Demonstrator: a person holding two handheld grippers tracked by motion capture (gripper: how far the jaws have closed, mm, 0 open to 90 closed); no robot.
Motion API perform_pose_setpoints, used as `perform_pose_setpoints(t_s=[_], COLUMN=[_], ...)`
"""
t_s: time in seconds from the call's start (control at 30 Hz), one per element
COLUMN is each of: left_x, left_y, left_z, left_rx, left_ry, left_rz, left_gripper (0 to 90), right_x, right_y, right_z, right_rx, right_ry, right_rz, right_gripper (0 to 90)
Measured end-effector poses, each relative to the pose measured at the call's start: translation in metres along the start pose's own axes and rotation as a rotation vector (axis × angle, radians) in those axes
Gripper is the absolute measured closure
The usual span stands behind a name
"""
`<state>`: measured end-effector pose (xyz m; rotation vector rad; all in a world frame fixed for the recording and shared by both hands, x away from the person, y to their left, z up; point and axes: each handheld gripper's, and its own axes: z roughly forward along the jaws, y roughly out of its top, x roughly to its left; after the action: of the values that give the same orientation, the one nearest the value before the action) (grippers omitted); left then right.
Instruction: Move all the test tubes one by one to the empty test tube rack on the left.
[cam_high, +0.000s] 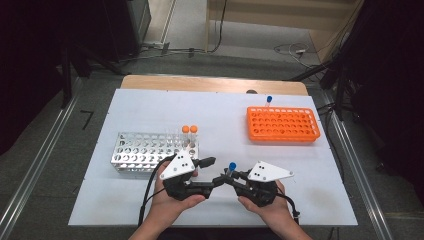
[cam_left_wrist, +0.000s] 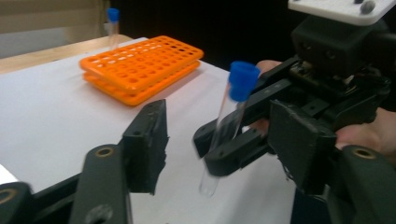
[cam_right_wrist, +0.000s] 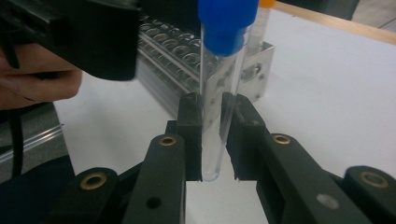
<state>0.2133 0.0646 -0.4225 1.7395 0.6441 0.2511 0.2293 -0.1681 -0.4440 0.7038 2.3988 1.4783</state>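
nearest to us in the high view, our right gripper (cam_high: 231, 178) has its jaws closed tight on a clear tube with a blue cap (cam_high: 232, 167), held roughly upright above the white table (cam_high: 150, 107). in the right gripper view the two black pads (cam_right_wrist: 191, 135) press the glass from both sides about midway down, the rounded bottom hanging free below them and the cap standing above (the tube leans very slightly).

our left gripper (cam_high: 212, 172) faces it from the left, close in. in the left gripper view its jaws stand partly open, one on either side of the tube (cam_left_wrist: 224, 126), and neither pad touches the glass there; the near pad (cam_left_wrist: 149, 144) is clearly apart from it, while the other sits just beside the right gripper's fingers (cam_left_wrist: 233, 149). nothing is held in them.

just behind our left hand (cam_high: 172, 200) sits the metal rack (cam_high: 145, 150), with two orange-capped tubes (cam_high: 189, 131) standing at its right end.

farther back and to the right, well apart from both hands, lies the orange rack (cam_high: 283, 124), with one blue-capped tube (cam_high: 268, 101) standing at its far edge. beyond that runs the wooden edge of the table (cam_high: 210, 83).
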Motion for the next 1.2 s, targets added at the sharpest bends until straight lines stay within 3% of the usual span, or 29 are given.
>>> perform_pose_setpoints(t_s=[0.13, 0.33, 0.4, 0.6, 0.73, 0.93, 1.03, 1.2], left_x=[-0.004, -0.005, -0.002, 0.002, 0.006, 0.012, 0.016, 0.024], left_y=[0.000, -0.001, -0.002, -0.001, 0.001, 0.006, 0.010, 0.014], left_z=[0.005, 0.007, 0.006, 0.001, -0.005, -0.018, -0.025, -0.036], left_rx=[0.012, 0.041, 0.038, 0.028, 0.008, -0.005, -0.017, -0.036], left_ry=[-0.025, -0.027, -0.038, -0.005, 0.019, 0.055, 0.081, 0.110], left_rz=[0.020, 0.044, 0.031, 0.024, 0.014, 0.020, 0.023, 0.017], left_gripper=[51.7, 68.3, 73.4, 76.1, 76.1, 76.2, 76.2, 76.2], right_x=[0.008, 0.014, 0.015, 0.015, 0.012, 0.000, -0.010, -0.024], right_y=[0.000, 0.001, 0.001, 0.000, -0.001, -0.002, -0.002, -0.003], right_z=[0.006, 0.010, 0.011, 0.012, 0.011, 0.002, -0.002, -0.010], right_rx=[0.014, 0.028, 0.030, 0.028, 0.022, -0.004, -0.022, -0.040], right_ry=[0.025, 0.049, 0.050, 0.051, 0.074, 0.099, 0.085, 0.077], right_rz=[-0.005, -0.018, -0.022, -0.020, -0.055, -0.032, -0.004, 0.022], right_gripper=[74.8, 74.8, 74.7, 72.1, 55.7, 25.7, 15.4, 6.1])
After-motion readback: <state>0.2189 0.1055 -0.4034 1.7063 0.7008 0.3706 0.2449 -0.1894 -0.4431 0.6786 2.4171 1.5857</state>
